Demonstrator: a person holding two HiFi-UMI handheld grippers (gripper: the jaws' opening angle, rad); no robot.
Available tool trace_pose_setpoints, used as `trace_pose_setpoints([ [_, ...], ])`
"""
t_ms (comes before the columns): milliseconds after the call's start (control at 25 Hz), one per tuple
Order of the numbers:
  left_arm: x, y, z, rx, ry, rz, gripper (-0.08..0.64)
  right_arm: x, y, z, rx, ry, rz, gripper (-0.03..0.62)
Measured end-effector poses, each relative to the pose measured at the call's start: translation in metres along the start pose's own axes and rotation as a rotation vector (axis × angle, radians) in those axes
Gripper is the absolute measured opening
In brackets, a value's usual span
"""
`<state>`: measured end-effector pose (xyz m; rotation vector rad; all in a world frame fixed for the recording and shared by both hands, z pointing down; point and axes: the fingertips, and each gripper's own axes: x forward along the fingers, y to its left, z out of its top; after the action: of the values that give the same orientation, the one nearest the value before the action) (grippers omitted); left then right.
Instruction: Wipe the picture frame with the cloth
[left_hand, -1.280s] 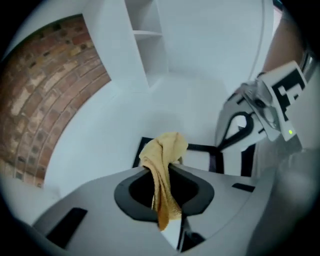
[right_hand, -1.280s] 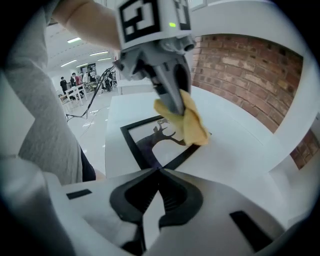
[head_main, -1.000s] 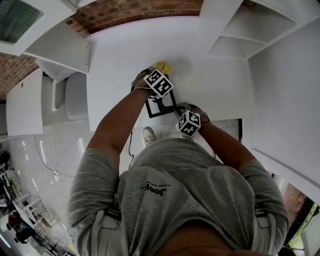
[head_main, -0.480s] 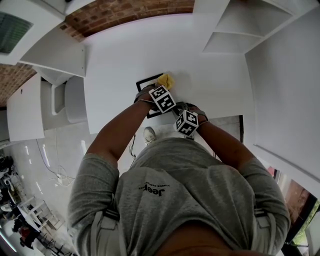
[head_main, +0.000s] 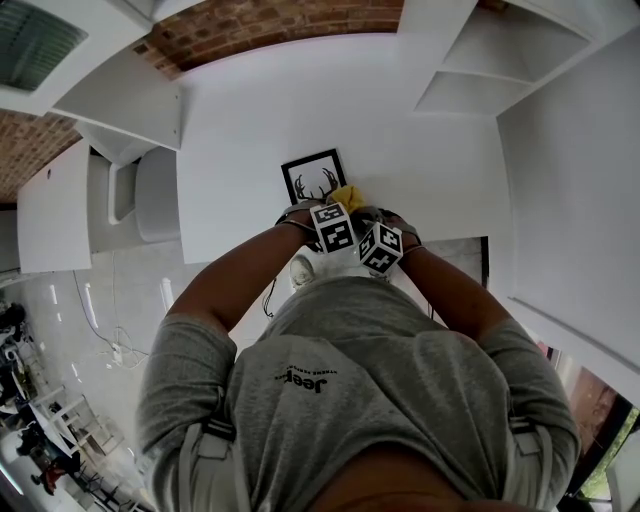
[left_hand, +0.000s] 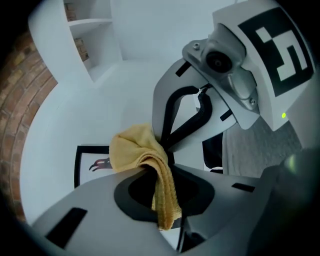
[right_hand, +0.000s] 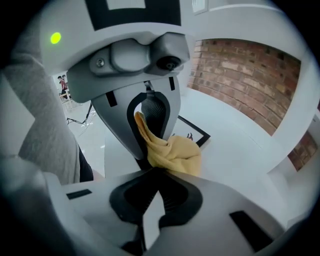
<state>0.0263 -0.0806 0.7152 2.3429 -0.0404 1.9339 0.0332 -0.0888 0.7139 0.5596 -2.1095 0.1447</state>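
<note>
The black picture frame (head_main: 313, 177) with an antler print lies flat on the white table (head_main: 430, 170); its corner also shows in both gripper views (left_hand: 88, 163) (right_hand: 196, 133). A yellow cloth (head_main: 347, 196) is bunched at the frame's near right corner. My left gripper (left_hand: 165, 167) is shut on the cloth (left_hand: 136, 150), which hangs down through its jaws. My right gripper (right_hand: 152, 169) faces it tip to tip, its jaws closed on the same cloth (right_hand: 175, 152). In the head view both marker cubes, left (head_main: 333, 227) and right (head_main: 380, 247), sit side by side at the table's near edge.
White shelving (head_main: 500, 60) stands at the back right and a brick wall (head_main: 270, 20) runs behind the table. A white cabinet (head_main: 120, 100) and a rounded white seat (head_main: 152, 192) are at the left. My torso (head_main: 350, 400) fills the lower head view.
My left gripper has drawn the cloth back across the frame towards me, uncovering the picture, and now meets the right gripper at the table's near edge. The right gripper has hardly moved.
</note>
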Motion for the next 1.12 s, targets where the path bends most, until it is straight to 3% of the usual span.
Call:
trace_pose_setpoints([
  [520,0.000,-0.001,-0.001,-0.009,-0.001,0.010,0.064,0.000,0.000,0.001,0.001,0.004,-0.006,0.015],
  [720,-0.002,0.002,-0.001,-0.048,-0.028,0.027,0.064,0.002,-0.001,0.000,0.008,-0.002,-0.016,0.015],
  [880,-0.013,0.009,-0.004,-0.151,-0.100,0.060,0.064,0.003,-0.001,-0.001,0.038,-0.002,0.005,0.017],
  [1120,-0.049,0.029,-0.025,-0.399,-0.244,0.113,0.064,-0.012,-0.013,0.007,0.013,-0.049,0.012,0.017],
])
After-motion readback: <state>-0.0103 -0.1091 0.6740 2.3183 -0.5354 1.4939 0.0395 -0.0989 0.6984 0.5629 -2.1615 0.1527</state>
